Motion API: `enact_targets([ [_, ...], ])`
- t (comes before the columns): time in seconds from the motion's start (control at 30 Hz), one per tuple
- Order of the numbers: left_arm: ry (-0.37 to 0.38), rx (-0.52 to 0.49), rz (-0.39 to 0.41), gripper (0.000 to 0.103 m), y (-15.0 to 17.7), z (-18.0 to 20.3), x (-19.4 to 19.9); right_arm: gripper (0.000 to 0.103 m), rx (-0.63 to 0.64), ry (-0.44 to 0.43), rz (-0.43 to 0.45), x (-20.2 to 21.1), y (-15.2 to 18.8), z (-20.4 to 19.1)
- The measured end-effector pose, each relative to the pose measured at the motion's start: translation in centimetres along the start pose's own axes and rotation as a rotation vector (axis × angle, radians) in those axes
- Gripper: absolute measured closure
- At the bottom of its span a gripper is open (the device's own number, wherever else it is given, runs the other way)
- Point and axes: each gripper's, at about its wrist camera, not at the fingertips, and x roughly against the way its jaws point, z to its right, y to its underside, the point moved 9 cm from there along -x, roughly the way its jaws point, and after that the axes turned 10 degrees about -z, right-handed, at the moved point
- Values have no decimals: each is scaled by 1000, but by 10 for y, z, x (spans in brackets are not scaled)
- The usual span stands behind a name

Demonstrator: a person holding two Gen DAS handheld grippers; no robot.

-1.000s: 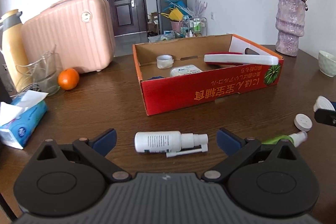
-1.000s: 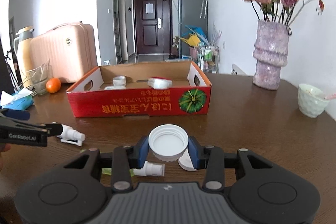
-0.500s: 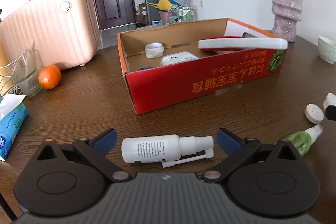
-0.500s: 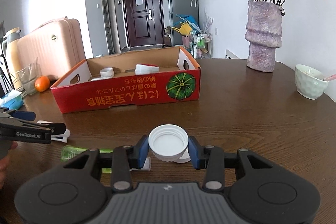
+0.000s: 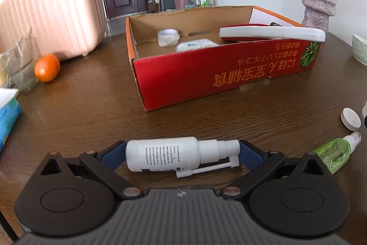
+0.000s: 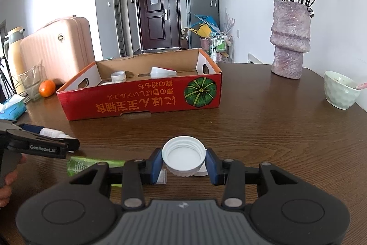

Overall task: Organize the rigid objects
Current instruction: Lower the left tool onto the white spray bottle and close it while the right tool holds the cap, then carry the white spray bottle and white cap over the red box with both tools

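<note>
left gripper (image 5: pixel 182 152): pads touching both ends of white spray bottle (image 5: pixel 169 156), pinching endwise
bottle axis: left-right, across the claw
right gripper (image 6: pixel 183 163): clamped on white cap (image 6: pixel 183 159)
red box (image 5: pixel 220 75): far side of bottle

1. We are in a home, in a living or dining room, at a dark wooden table (image 6: pixel 263 121).
2. On the table we see a purple vase (image 6: pixel 290 40) with dried roses, a pale green bowl (image 6: pixel 339 91), an orange (image 6: pixel 47 88), a glass jug (image 6: pixel 31 82) and a pack of tissues (image 6: pixel 12 108).
3. A pink suitcase (image 6: pixel 62 47) and a cream thermos (image 6: pixel 13 49) stand at the far left of the table.
4. Behind we see a dark entrance door (image 6: pixel 157 13), a grey fridge (image 6: pixel 201 4) and a small rack with bottles (image 6: pixel 221 44), as in a flat.
</note>
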Motion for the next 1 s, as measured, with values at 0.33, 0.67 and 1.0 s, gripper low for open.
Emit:
enact_targets([
  [0.33,-27,39,32,4,-2,-8,5,64,19,-1,21,6,0,-4],
  [0.67,-81,98,112,4,0,-14,33,64,26,-1,40,10,-1,-6],
  [1.0,-108,138,183,4,8,-5,69,64,36,-15,61,16,0,-11],
])
